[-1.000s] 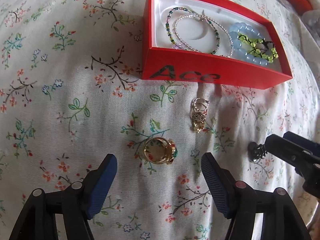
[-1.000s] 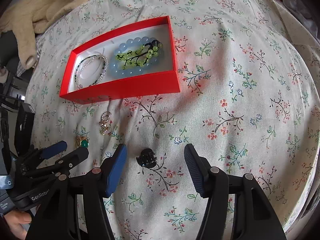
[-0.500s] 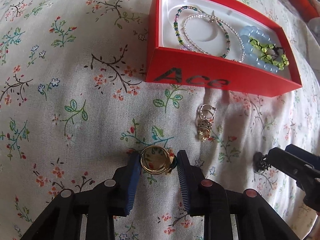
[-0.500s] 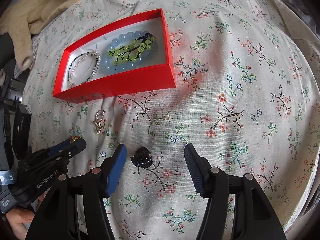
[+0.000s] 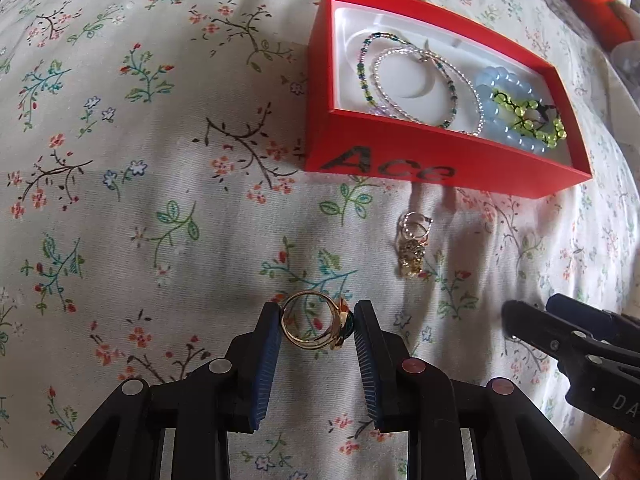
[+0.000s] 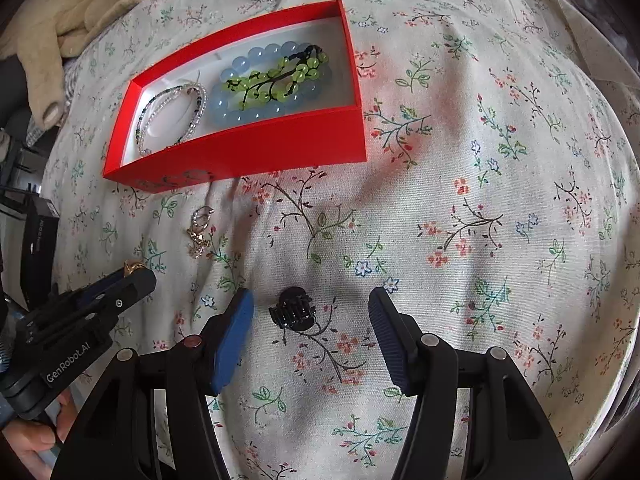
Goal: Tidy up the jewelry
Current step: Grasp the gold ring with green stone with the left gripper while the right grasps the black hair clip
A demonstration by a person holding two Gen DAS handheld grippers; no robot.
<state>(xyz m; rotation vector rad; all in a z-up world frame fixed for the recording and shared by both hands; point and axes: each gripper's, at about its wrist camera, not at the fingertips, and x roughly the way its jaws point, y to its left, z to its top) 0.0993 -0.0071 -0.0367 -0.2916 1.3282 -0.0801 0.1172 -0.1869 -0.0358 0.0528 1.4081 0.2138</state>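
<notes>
Floral cloth [image 5: 168, 184] covers the whole surface, cream with small sprigs and dark twigs. Nearest the left camera, the left gripper [image 5: 316, 328] has its jaws clamped on a gold ring [image 5: 316, 326]; they have just been closing, and the blue pads now press the band from either side, the ring's green-stoned head turned toward the right-hand pad. In the right view the right gripper [image 6: 310, 312] stands with its jaws well apart over a small black hair claw [image 6: 292, 312], which lies on the cloth between them, nearer the left pad and touching neither. Beyond the ring, a small cluster of silver and gold trinkets [image 5: 412, 244] lies loose on the cloth, just in front of the red box [image 5: 400, 160]. Farther off, that open box, lettered "Ace" on its near wall, holds two thin beaded bracelets [image 5: 404, 84] at one end and a pale blue bead bracelet [image 5: 516, 142] with a green bead bracelet [image 5: 520, 114] lying across it at the other. Farthest in the right view, a cream glove [image 6: 60, 20] lies at the cloth's edge.
</notes>
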